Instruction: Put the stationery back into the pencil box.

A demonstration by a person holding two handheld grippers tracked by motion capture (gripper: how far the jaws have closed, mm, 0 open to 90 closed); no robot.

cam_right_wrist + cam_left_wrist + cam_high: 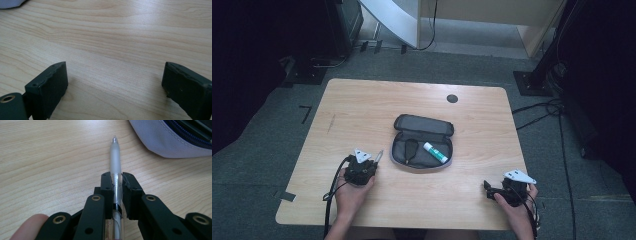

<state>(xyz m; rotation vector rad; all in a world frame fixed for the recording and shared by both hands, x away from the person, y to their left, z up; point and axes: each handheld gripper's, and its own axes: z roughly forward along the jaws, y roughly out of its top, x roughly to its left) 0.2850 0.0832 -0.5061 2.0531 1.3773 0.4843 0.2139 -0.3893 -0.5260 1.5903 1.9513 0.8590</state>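
A clear, frosted pen point(115, 162) sticks straight out ahead of the left hand-held gripper point(117, 178), clamped tight between its jaws, just above the surface point(50, 157); the right hand-held gripper point(115, 77) gapes wide, holding nothing.

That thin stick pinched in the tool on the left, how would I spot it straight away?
Start at the wooden table and find the open grey pencil case in its middle. Just left of it, the left gripper is shut on a pen. It is slim, frosted and clear, unlike the stubby white glue stick with a green cap inside the case.
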